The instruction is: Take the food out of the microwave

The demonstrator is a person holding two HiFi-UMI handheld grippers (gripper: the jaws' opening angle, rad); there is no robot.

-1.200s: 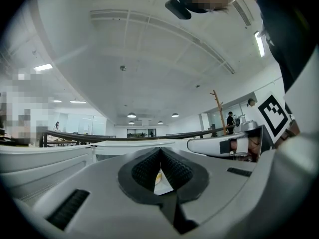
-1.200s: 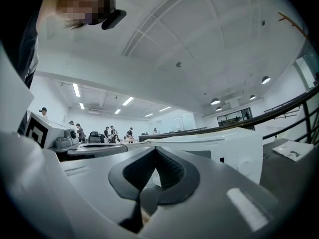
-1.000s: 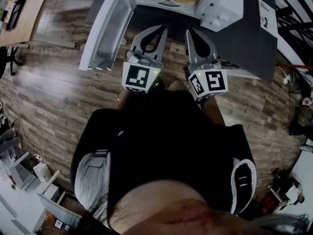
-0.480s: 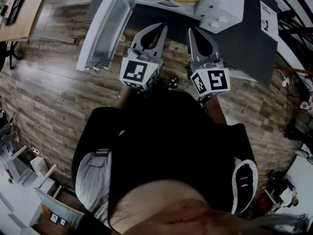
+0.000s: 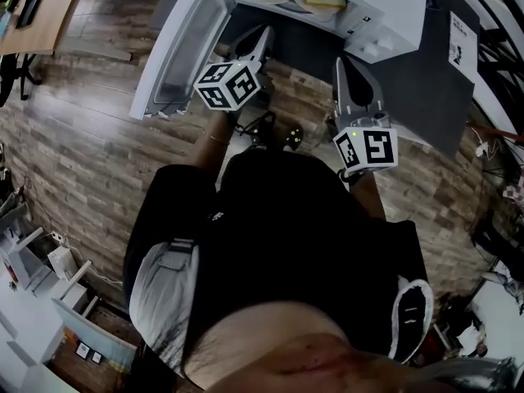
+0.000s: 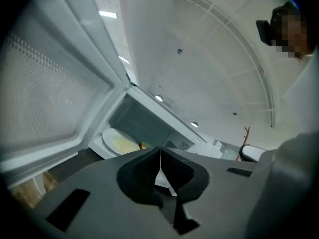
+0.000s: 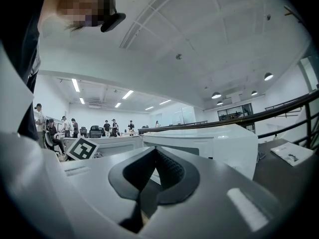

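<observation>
A: Pale yellow food [image 6: 124, 145] on round white plate [image 6: 106, 136] sits inside open white microwave [image 5: 385, 15], ahead of both.
B: Left hand-held gripper [image 5: 263, 36] nearer, at the doorway; right hand-held gripper [image 5: 343, 65] further back. Both pressed together, empty.

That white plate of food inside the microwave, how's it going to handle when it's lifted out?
The plate looks like white ceramic: likely rigid, fairly heavy, breakable if knocked. Its smooth rim may be slippery. The yellow food looks uncovered and could slide if the plate tilts.
</observation>
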